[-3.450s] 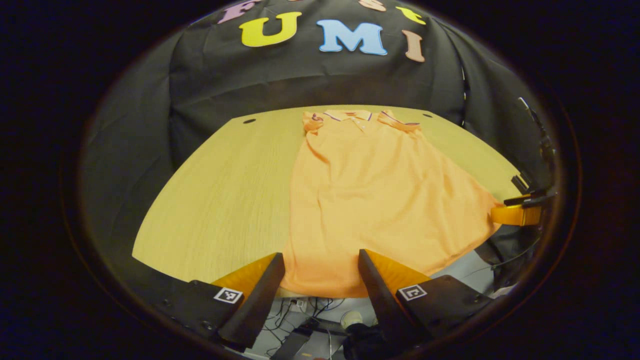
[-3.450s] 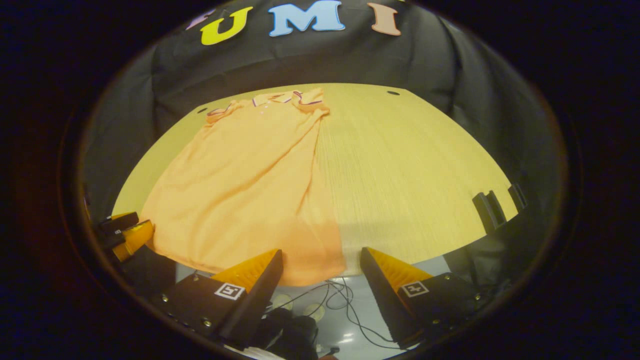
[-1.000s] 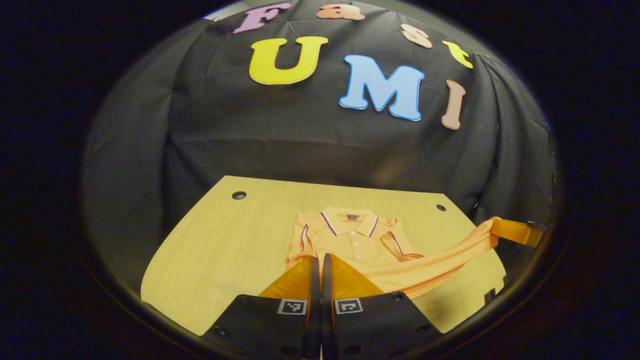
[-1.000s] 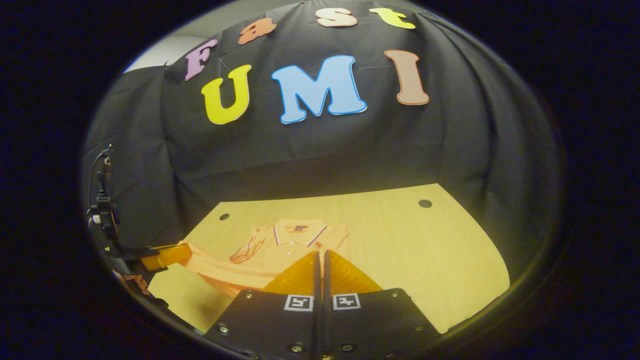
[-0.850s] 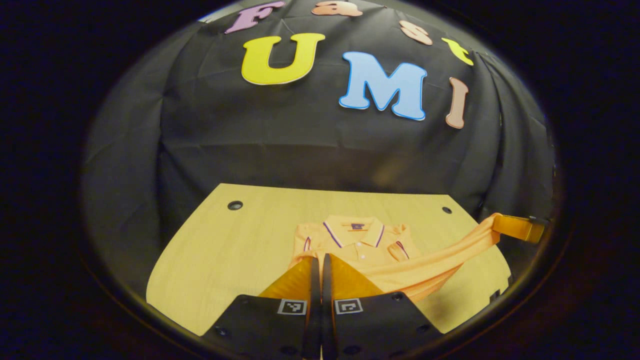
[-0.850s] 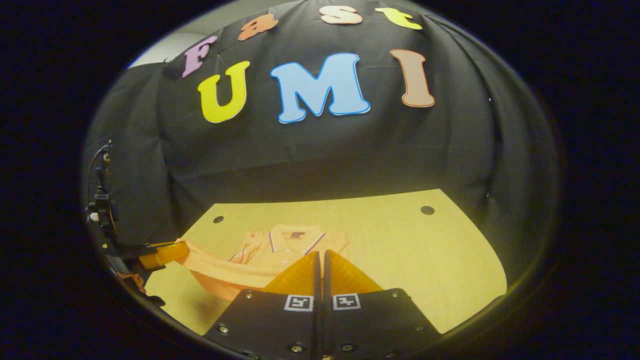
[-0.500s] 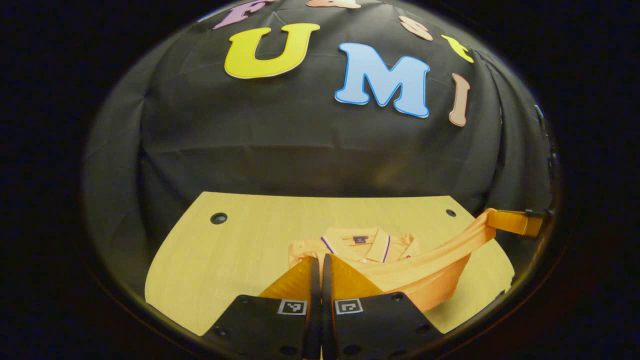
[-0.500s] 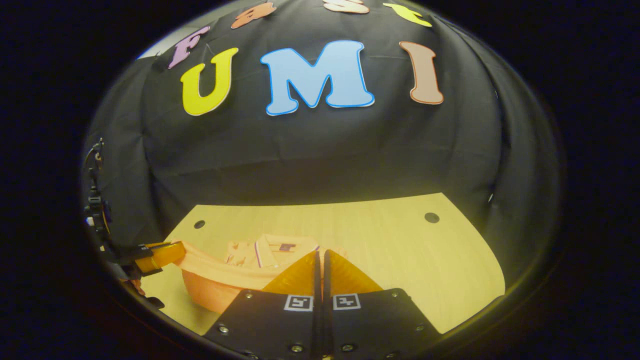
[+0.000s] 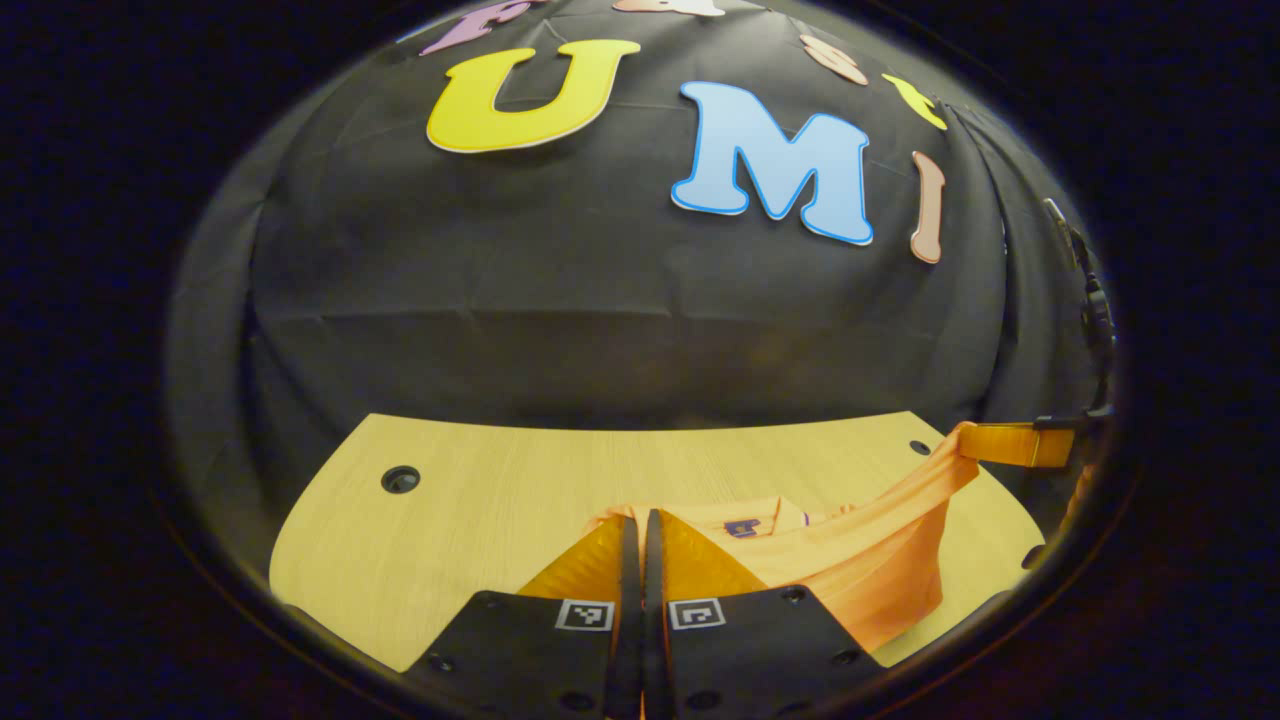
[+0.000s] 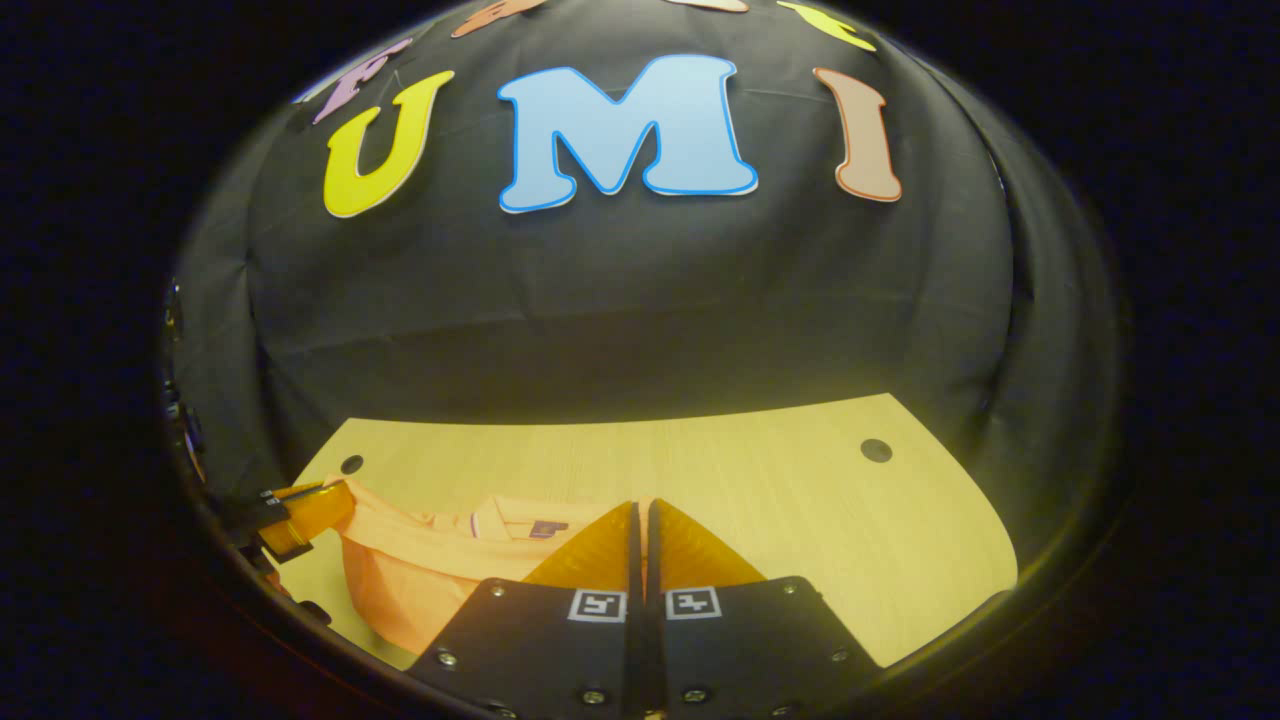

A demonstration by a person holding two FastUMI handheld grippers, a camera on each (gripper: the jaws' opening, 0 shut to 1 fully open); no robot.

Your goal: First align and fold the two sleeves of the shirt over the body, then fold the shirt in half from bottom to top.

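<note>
Orange shirt [image 9: 860, 560]: soft, light, sags between grips over the table [image 9: 480, 520]. Left gripper [image 9: 641, 525] and right gripper [image 10: 641, 520] jaws pressed together, each pinching a hem corner; corners suit best.

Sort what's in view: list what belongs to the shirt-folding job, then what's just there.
Part of the job:
- orange shirt, hem lifted toward the collar
- left tongs, shut on the hem
- right tongs, shut on the hem

Just there:
- wooden table
- grommet holes in the table
</note>
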